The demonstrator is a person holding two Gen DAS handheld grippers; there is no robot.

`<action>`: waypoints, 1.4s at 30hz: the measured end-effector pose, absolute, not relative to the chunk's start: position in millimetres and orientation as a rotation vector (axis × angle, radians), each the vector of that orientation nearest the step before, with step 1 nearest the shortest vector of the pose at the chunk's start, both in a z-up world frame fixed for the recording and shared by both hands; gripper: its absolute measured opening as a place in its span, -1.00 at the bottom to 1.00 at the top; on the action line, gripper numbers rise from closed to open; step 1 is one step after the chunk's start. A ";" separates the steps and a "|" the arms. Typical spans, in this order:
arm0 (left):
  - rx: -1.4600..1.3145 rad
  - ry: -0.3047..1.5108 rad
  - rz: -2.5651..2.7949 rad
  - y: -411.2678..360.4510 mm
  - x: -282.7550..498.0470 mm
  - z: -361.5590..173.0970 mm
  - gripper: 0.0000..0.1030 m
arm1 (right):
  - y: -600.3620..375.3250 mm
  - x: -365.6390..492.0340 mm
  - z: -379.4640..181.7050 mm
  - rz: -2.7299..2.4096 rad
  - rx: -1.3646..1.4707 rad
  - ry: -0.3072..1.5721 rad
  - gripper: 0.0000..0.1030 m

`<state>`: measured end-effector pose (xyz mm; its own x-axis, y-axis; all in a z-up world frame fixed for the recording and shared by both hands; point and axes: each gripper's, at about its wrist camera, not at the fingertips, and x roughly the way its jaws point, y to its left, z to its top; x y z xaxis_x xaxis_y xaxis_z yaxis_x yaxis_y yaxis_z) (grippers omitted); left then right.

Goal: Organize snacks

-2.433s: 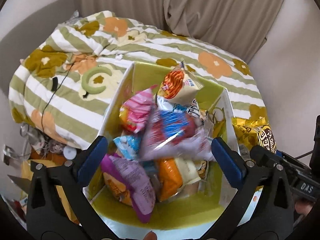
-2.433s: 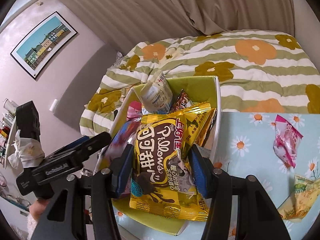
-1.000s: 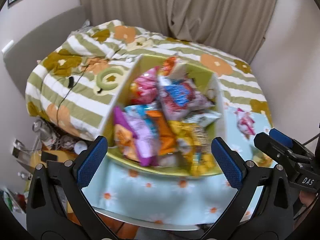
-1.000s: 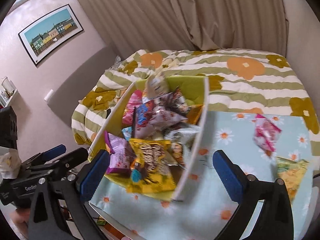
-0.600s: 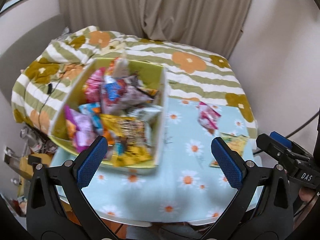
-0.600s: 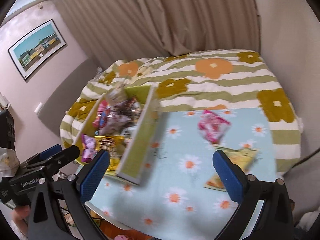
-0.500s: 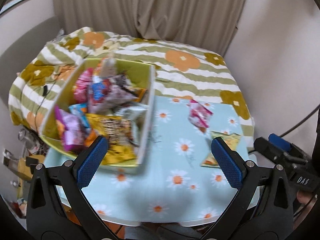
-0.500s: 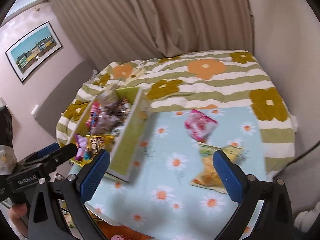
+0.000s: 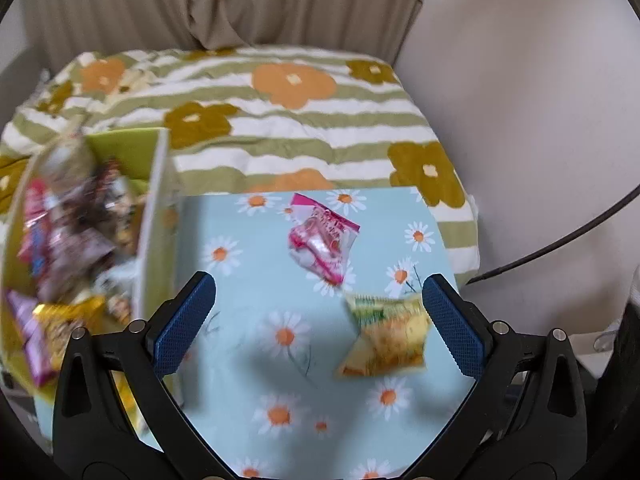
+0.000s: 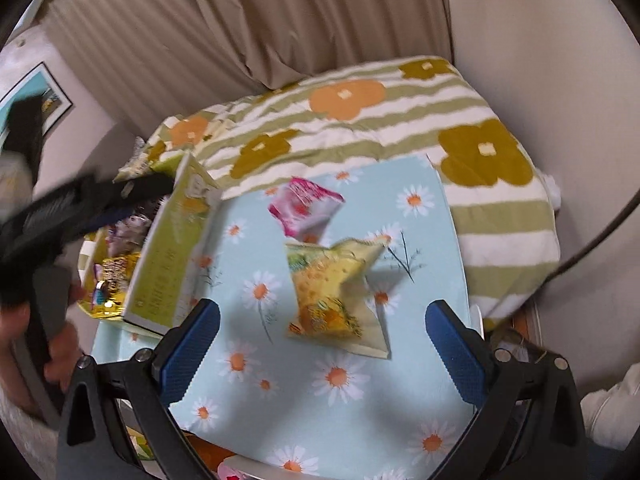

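Yellow-green snack box nearly full, two packets left on the daisy cloth

Both the left gripper (image 9: pixel 318 324) and the right gripper (image 10: pixel 322 350) hang spread wide and empty above the daisy tablecloth (image 9: pixel 256 364). A pink packet (image 9: pixel 323 242) lies at twelve o'clock of the left gripper, a yellow packet (image 10: pixel 336 300) just ahead of the right one; the box (image 9: pixel 154 220) sits at nine o'clock. Next move, likely: lower over the yellow packet and close gently on its crinkly edge. Blur leaves no print legible.
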<state>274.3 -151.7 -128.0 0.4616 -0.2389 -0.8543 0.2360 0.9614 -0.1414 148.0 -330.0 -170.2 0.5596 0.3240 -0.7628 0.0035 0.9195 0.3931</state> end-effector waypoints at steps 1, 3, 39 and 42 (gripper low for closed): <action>0.010 1.071 -0.298 -156.2 287.3 -137.9 0.99 | -329.0 149.8 -175.1 0.189 0.377 0.976 0.99; 0.029 1.106 -0.310 -162.1 306.6 -156.2 0.99 | -325.4 156.0 -187.4 0.187 0.388 1.003 0.99; 0.198 1.297 -0.388 -189.2 379.5 -294.7 -0.09 | -281.0 222.9 -274.9 0.112 0.281 1.115 -0.10; 0.190 1.289 -0.370 -184.7 373.0 -291.0 -0.13 | -282.6 221.3 -270.3 0.121 0.275 1.099 -0.22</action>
<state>373.0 -184.7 -291.0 0.2304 -0.1621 -0.9595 0.3713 0.9261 -0.0673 221.3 -282.6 -270.3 0.4521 0.2320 -0.8613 0.0388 0.9595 0.2789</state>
